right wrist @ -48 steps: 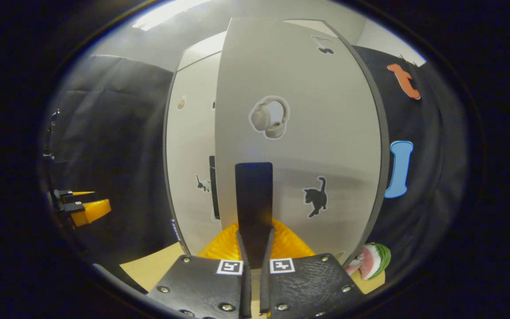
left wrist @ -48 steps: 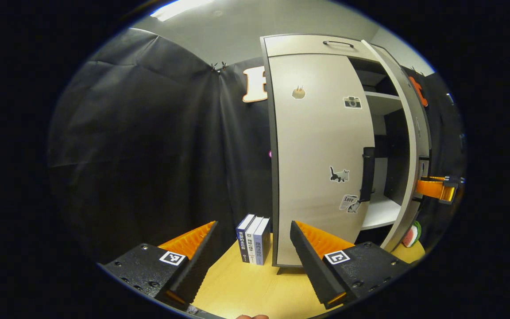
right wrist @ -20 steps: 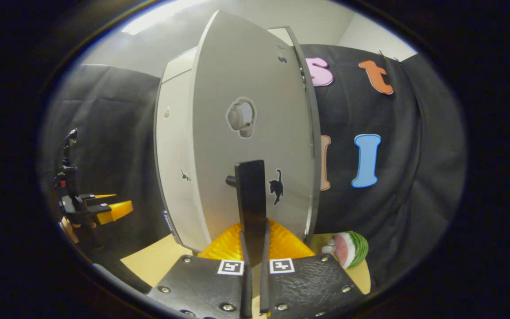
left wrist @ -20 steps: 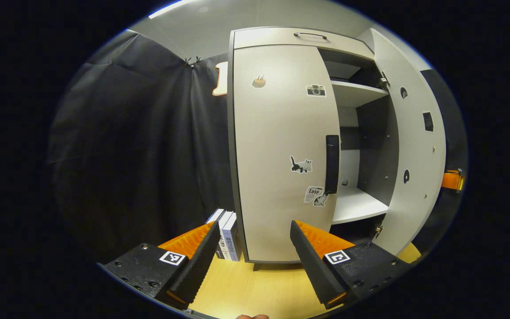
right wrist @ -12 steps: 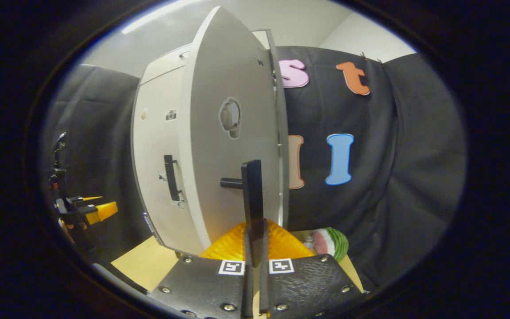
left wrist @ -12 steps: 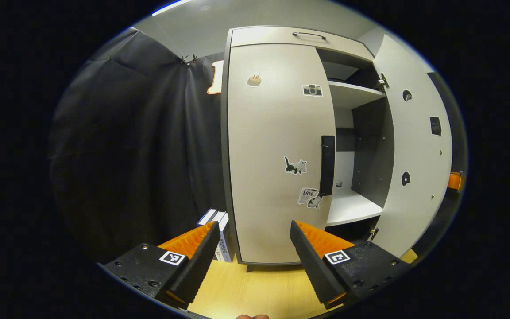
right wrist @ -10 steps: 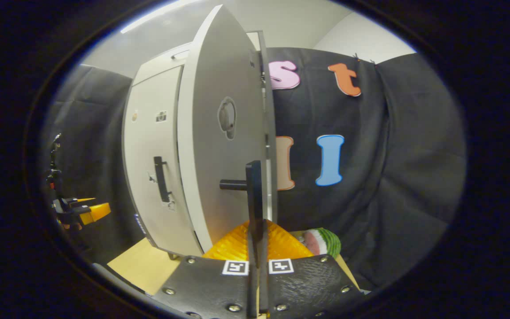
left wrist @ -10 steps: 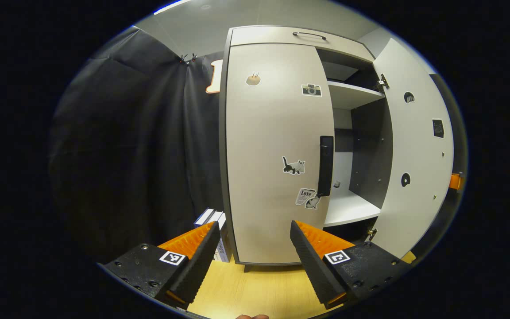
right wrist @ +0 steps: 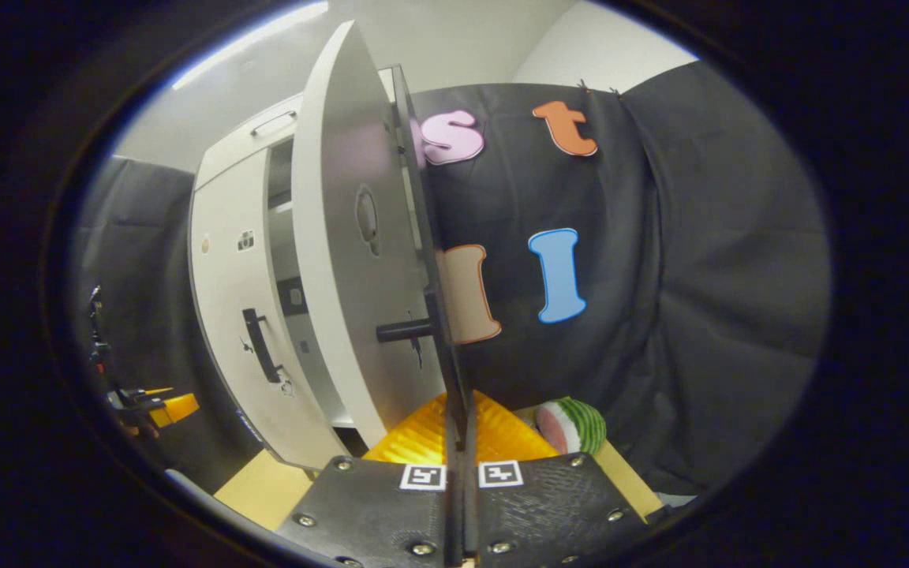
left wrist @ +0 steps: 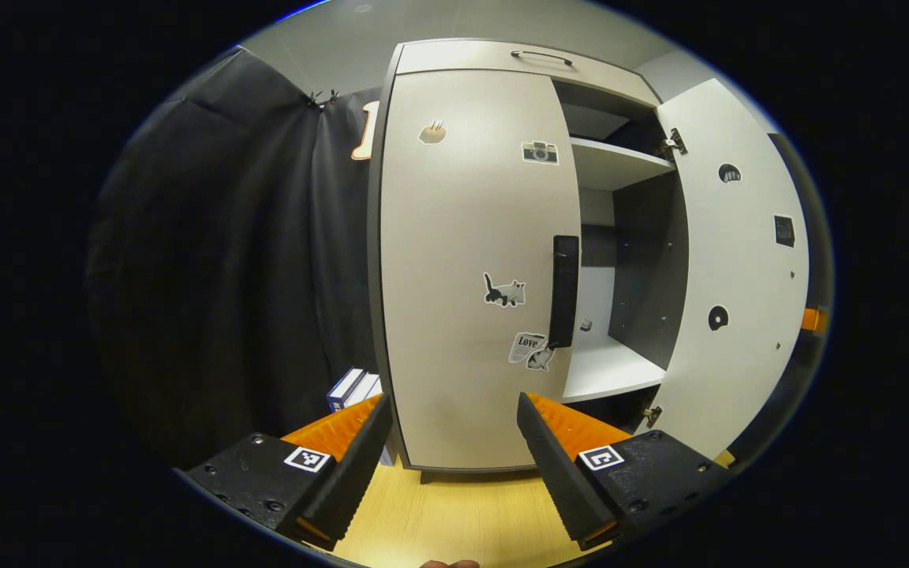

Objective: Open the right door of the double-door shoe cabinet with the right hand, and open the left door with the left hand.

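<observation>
The grey shoe cabinet [left wrist: 502, 59] stands on a wooden table. Its left door [left wrist: 462, 260] is closed, with a black bar handle [left wrist: 564, 292] at its right edge. My left gripper [left wrist: 453, 465] is open, a short way in front of that door's lower part and touching nothing. The right door [left wrist: 738, 260] stands swung wide, baring two white shelves. In the right gripper view my right gripper [right wrist: 458, 446] is shut on the right door's black handle [right wrist: 445, 347], with the door [right wrist: 340, 260] seen nearly edge-on. The left gripper [right wrist: 161, 407] shows far left there.
Several books [left wrist: 350, 386] stand left of the cabinet on the table [left wrist: 454, 521]. A toy watermelon slice [right wrist: 574, 426] lies on the table right of the open door. Black cloth walls close in behind and on both sides. A drawer with a handle [left wrist: 541, 55] tops the cabinet.
The right door has swung farther open with my right gripper on its handle. My left gripper has drifted right, toward the closed left door, and stays open.
</observation>
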{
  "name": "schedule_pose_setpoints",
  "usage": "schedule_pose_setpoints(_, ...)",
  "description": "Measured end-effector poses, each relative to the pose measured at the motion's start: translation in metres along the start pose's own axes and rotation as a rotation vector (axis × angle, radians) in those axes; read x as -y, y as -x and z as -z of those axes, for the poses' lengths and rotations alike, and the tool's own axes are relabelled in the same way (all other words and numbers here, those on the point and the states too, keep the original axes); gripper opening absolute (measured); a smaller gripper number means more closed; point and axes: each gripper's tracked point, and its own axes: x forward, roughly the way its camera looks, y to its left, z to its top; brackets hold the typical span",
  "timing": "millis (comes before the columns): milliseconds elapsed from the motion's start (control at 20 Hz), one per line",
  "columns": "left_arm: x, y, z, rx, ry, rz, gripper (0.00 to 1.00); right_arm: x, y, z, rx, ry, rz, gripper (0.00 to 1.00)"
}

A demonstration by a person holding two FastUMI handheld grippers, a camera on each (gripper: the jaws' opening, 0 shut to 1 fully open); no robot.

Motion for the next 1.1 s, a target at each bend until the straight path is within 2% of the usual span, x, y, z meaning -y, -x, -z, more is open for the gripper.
schedule_pose_setpoints(350,0.008,-0.021,-0.011,0.013,-0.018,0.015,0.98,0.002,0.017,-0.005,0.015,0.047,0.017,0.02)
schedule_pose_setpoints(600,0.024,-0.051,-0.028,0.039,-0.025,0.058,0.98,0.012,0.038,-0.009,0.026,0.091,0.064,0.06)
schedule_pose_setpoints(750,0.037,-0.073,-0.044,0.063,-0.042,0.089,0.98,0.016,0.047,-0.005,0.016,0.092,0.088,0.26)
schedule_pose_setpoints(800,0.041,-0.081,-0.05,0.072,-0.051,0.1,0.98,0.016,0.049,-0.003,0.015,0.09,0.097,0.39)
schedule_pose_setpoints(950,0.056,-0.099,-0.065,0.108,-0.074,0.128,0.98,0.025,0.061,0.004,0.013,0.08,0.139,0.69)
schedule_pose_setpoints(1050,0.066,-0.109,-0.073,0.125,-0.077,0.148,0.98,0.034,0.07,0.009,0.01,0.072,0.175,0.84)
schedule_pose_setpoints(1100,0.07,-0.114,-0.077,0.129,-0.079,0.154,0.98,0.038,0.074,0.012,0.006,0.068,0.194,0.84)
